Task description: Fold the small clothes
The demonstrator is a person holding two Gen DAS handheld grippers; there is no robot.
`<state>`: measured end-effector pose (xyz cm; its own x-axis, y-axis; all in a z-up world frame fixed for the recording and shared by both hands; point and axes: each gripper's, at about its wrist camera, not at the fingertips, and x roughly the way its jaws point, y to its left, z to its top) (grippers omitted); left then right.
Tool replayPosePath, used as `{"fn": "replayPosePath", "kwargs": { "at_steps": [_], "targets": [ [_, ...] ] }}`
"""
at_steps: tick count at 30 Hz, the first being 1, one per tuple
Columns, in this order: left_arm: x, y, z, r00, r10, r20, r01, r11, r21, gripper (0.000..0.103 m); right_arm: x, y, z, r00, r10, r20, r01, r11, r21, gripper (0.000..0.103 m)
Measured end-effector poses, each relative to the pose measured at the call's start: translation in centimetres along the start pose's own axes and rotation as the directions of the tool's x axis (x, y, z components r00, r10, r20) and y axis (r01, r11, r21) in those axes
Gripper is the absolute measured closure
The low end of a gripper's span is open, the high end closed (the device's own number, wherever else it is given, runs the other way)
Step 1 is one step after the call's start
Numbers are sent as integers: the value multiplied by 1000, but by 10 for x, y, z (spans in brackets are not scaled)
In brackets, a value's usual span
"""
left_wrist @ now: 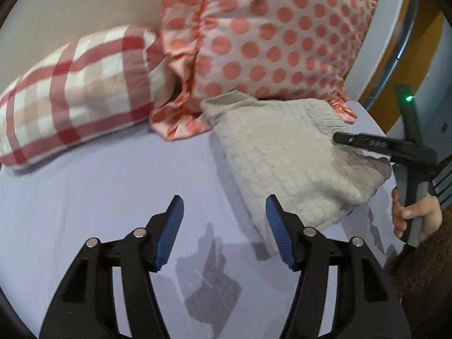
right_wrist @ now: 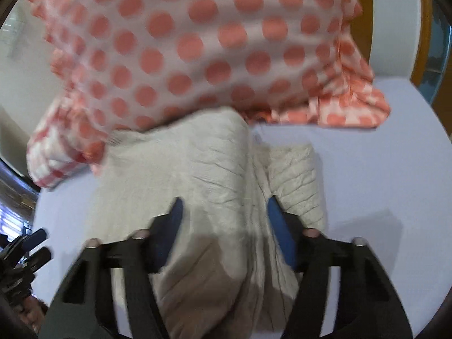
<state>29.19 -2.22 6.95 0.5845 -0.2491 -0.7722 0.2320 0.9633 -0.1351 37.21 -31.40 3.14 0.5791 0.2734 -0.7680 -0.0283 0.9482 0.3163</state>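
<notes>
1. Location. The beige knit garment (left_wrist: 285,158) lies on the lavender bed sheet (left_wrist: 99,197), toward the right of the left wrist view. Its far edge touches or tucks under the polka-dot pillow (left_wrist: 268,34). A red checked pillow (left_wrist: 70,93) sits to the left, well apart from the garment.

2. Finger state.
- Left gripper (left_wrist: 224,223): fingers spread wide, holding nothing, above bare sheet. The right blue pad overlaps the garment's near-left edge in the picture; contact cannot be confirmed.
- Right gripper (right_wrist: 224,223): fingers spread, straddling the middle of the garment (right_wrist: 203,175). No fabric is pinched between the pads. This view is motion-blurred.

3. Garment condition. In the right wrist view the fabric forms 2 lobes with a deep crease running near to far between them. The right lobe is smaller. It appears bunched or partly folded; which part is sleeve or body cannot be told.

4. Handling estimate. The textured knit looks soft, light and limp. It should drape and sag when lifted and is likely to stretch. It is not fragile. The ribbed surface should offer good friction against the pads. Thick layers may spring back after folding.

5. Recommended hold. Take an outer edge or corner, 1 gripper per corner, pinching through all layers. Avoid the central crease.

6. Markings. No brand, label or legible writing is visible on any item.
</notes>
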Motion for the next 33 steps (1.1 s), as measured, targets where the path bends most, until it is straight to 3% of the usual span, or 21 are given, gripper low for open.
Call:
{"fn": "replayPosePath", "kwargs": {
  "at_steps": [2, 4, 8, 11, 13, 15, 16, 18, 21, 29, 33],
  "targets": [
    [3, 3, -2, 1000, -1, -5, 1, 1000, -8, 42, 6, 4, -9, 999, 40, -7, -40, 999, -33, 83],
    [2, 4, -4, 1000, 3, -4, -3, 1000, -6, 41, -5, 10, -18, 999, 20, 42, -16, 995, -98, 85],
    [11, 4, -5, 1000, 1, -14, -1, 1000, -12, 41, -30, -18, -15, 992, 48, 115, -48, 999, 0, 86],
    [21, 3, -6, 999, -7, -32, 7, 1000, -15, 40, -20, -30, -14, 996, -6, 86, 4, 1000, 26, 82],
    [29, 4, -5, 999, -18, -47, 17, 1000, -24, 37, -15, -37, -17, 998, 25, 57, -28, 998, 58, 68],
    [39, 8, -2, 997, -43, -69, 39, 998, -53, 34, -22, -44, -12, 998, -3, 57, -3, 996, 94, 11],
    [47, 11, 2, 995, -71, -77, 65, 995, -78, 32, -30, -49, -11, 996, -18, 87, 9, 994, 106, 5],
    [57, 13, 6, 989, -117, -89, 107, 988, -113, 30, -39, -56, -9, 992, -29, 126, 15, 994, 107, 5],
    [76, 10, 16, 981, -164, -101, 148, 977, -153, 27, -29, -65, -9, 998, -11, 66, 3, 992, 128, 5],
    [83, 1, 24, 991, -120, -56, 112, 984, -136, 22, 3, -70, -13, 998, 57, -29, -53, 988, 146, 6],
    [76, 14, 20, 994, -110, -6, 107, 977, -184, 22, 5, -75, -20, 985, 168, -26, -161, 973, 164, 8]
  ]
}}
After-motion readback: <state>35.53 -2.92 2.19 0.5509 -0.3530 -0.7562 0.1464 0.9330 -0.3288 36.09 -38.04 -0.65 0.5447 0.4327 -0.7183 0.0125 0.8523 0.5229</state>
